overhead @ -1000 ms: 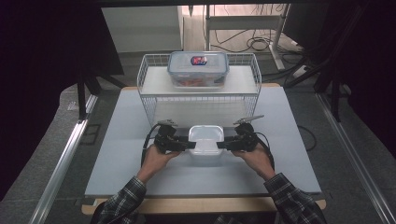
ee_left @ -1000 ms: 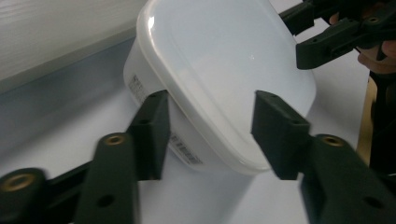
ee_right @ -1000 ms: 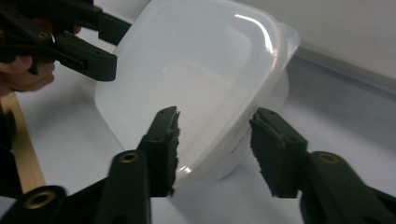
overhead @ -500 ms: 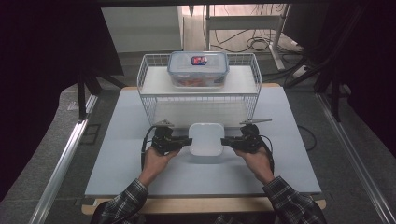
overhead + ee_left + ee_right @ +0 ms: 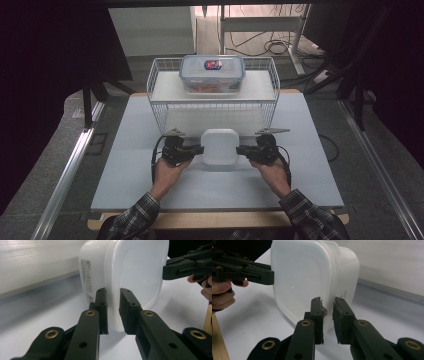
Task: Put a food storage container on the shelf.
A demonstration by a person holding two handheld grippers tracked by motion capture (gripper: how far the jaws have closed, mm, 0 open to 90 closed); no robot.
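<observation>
Over grey table [image 5: 125, 165], both grippers [image 5: 196, 149] [image 5: 243, 149] pinch white container [image 5: 219, 146]

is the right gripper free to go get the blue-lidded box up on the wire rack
Probably not yet: the right gripper is shut on the white container's rim, sharing it with the left gripper. The lidded box sits unobstructed on the rack.

A: From where does the high view look?

B: From above the person's side, forward and down on the whole surface [image 5: 150, 190], quite far away.

A: And the two gripper views?

B: Each looks along its own fingers [image 5: 100, 305], very near and low over the surface. The left gripper view and the right gripper view face each other, so both share the white box [image 5: 135, 272], and each sees the other gripper [image 5: 242, 271] behind it.
</observation>
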